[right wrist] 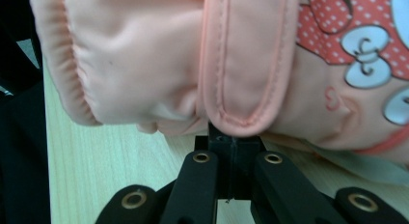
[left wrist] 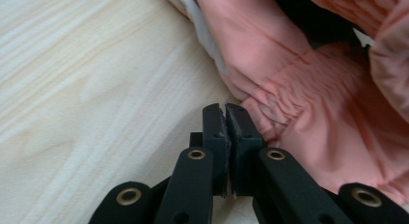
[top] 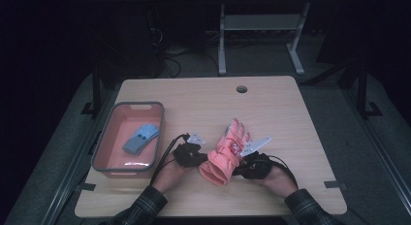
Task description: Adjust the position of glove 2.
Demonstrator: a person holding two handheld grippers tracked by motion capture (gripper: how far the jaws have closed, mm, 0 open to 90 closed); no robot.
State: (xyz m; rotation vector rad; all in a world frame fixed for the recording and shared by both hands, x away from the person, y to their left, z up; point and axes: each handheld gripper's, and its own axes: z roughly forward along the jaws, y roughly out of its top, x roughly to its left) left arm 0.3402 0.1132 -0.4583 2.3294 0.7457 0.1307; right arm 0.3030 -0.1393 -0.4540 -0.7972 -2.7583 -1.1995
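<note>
Holding blue gloves (top: 141, 138): pink bin (top: 109, 137).

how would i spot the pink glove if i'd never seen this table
On the wooden table, look right of the pink bin, between the two black grippers. The pink glove lies there, fingers pointing away; the bin's folded gloves are blue.

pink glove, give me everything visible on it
The pink glove is padded, in salmon-pink fabric that looks like nylon, with a gathered elastic wrist, a stitched strap tab and a red polka-dot patch with pale blue bows on its back. It lies on the wooden table near the front middle, fingers pointing away from the person, open cuff toward them. The left hand-held gripper, jaws shut, touches the cuff side; the right hand-held gripper sits shut under the strap tab, apparently pinching it.
</note>
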